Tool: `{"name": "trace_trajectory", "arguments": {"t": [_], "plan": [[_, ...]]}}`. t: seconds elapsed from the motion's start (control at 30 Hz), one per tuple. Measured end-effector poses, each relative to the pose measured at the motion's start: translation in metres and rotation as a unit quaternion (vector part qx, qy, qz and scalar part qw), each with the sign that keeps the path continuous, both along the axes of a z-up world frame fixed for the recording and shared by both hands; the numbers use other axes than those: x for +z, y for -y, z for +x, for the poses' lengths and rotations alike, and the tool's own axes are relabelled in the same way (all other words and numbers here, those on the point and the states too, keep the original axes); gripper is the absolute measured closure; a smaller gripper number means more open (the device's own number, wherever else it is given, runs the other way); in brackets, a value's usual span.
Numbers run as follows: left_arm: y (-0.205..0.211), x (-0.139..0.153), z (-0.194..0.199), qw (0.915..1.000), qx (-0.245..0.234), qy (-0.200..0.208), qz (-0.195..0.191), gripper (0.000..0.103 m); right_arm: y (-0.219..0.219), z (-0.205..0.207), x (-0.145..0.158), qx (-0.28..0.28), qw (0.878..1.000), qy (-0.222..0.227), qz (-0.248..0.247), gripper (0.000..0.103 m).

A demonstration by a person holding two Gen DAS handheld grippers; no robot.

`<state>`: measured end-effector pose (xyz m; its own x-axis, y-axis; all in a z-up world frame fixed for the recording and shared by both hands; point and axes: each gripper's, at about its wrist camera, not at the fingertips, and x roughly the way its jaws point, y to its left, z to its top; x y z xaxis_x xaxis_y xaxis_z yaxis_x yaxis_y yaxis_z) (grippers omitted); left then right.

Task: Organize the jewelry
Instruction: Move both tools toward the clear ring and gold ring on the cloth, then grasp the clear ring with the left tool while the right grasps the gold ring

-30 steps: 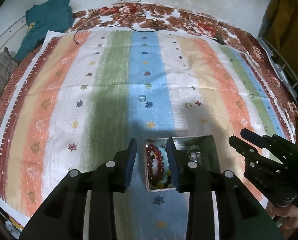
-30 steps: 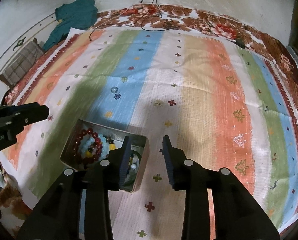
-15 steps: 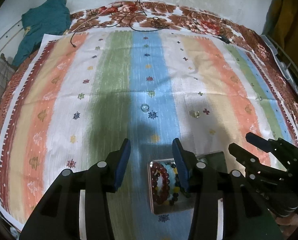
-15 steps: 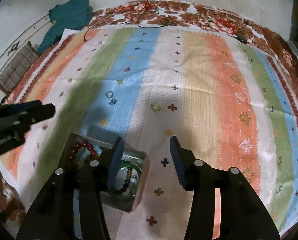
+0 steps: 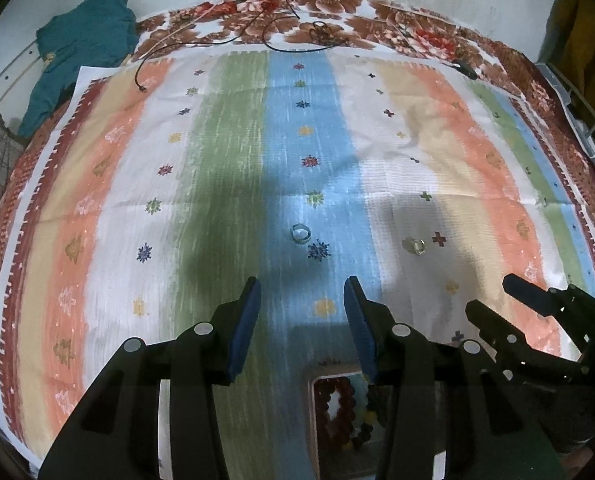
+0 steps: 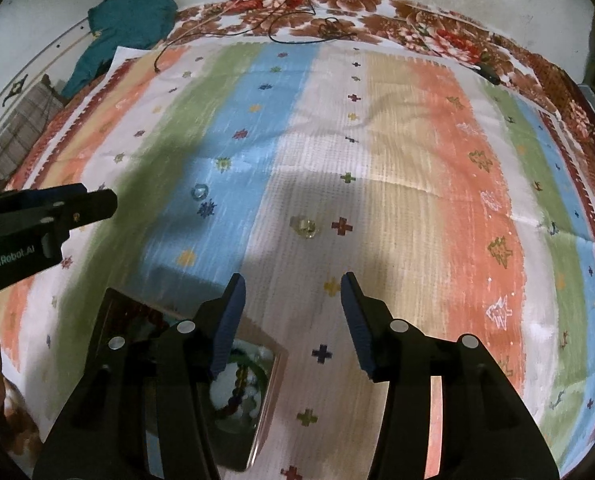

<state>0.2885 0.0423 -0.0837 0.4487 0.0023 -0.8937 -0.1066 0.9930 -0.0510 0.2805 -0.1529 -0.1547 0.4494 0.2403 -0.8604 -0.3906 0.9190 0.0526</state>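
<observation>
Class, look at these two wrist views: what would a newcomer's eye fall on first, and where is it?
First, the striped cloth in green, blue, orange and white, covering the whole surface. Next, two small rings lying loose on it: a bluish ring on the blue stripe and a clear ring on the white stripe. Nearest, a metal tray of bead bracelets sits beneath the open fingers.

Left wrist view: mounted behind the left claw (image 5: 301, 312), looking forward and steeply down over the striped cloth (image 5: 233, 160) toward the far wall, from a moderate height. The right claw (image 5: 493, 300) enters at the lower right of the frame.

Right wrist view: mounted behind the right claw (image 6: 291, 304), same heading, set further right; the left claw (image 6: 97, 204) shows at the left edge.

Shared ground: the cloth, both small rings (image 5: 300, 233) (image 5: 414, 245), the teal garment (image 5: 85, 40) upper left, and apparently the jewelry box (image 6: 113, 320), blurred at the bottom of each frame.
</observation>
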Motion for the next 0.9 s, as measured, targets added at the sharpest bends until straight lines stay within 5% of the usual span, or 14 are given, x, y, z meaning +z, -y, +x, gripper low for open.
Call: {"name": "trace_trajectory", "arguments": {"t": [0.9], "plan": [[-0.009,-0.050,0.070,0.9986,-0.015,-0.050,-0.001,0.060,-0.016,0.062,-0.043,-0.005,0.999,-0.043,-0.030,0.053]]}}
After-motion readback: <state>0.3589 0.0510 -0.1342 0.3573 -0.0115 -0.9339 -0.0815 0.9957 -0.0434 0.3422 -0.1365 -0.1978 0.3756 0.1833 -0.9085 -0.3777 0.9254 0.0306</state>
